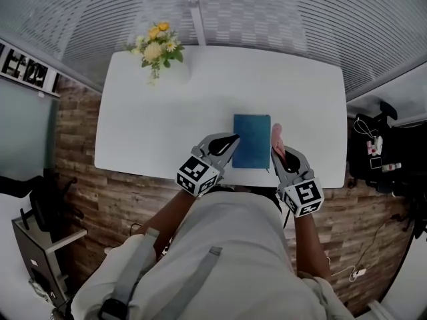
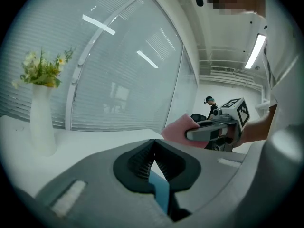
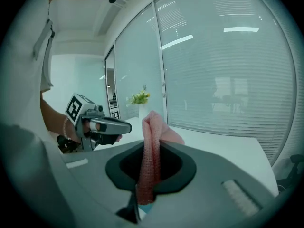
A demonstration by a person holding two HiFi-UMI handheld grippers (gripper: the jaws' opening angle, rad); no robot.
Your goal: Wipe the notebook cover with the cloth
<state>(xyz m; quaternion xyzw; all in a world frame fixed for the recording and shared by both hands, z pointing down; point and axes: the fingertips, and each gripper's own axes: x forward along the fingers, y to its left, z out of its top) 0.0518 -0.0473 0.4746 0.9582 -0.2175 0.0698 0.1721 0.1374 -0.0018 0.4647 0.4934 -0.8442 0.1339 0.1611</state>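
Notebook (image 1: 252, 141): blue cover, lying flat on the white table (image 1: 167, 112), near the front edge and about mid-width.
Left gripper (image 1: 230, 141): at the notebook's left edge, tips over that edge; in the left gripper view the jaws are drawn together and meet at the tips, and a thin blue sliver of the cover shows through the slit below them; nothing seen pinched between them.
Right gripper (image 1: 277, 149): just beside the notebook's right edge; jaws closed tight on the cloth (image 1: 277, 135).
Cloth: pink, folded, standing up out of the jaws in the right gripper view; it sits at the right side of the cover; cannot tell whether it touches the cover.
The grippers face each other across the notebook; each shows in the other's view.
Vase of flowers (image 1: 157, 45): yellow and white blooms, far left corner of the table, well apart from the notebook.
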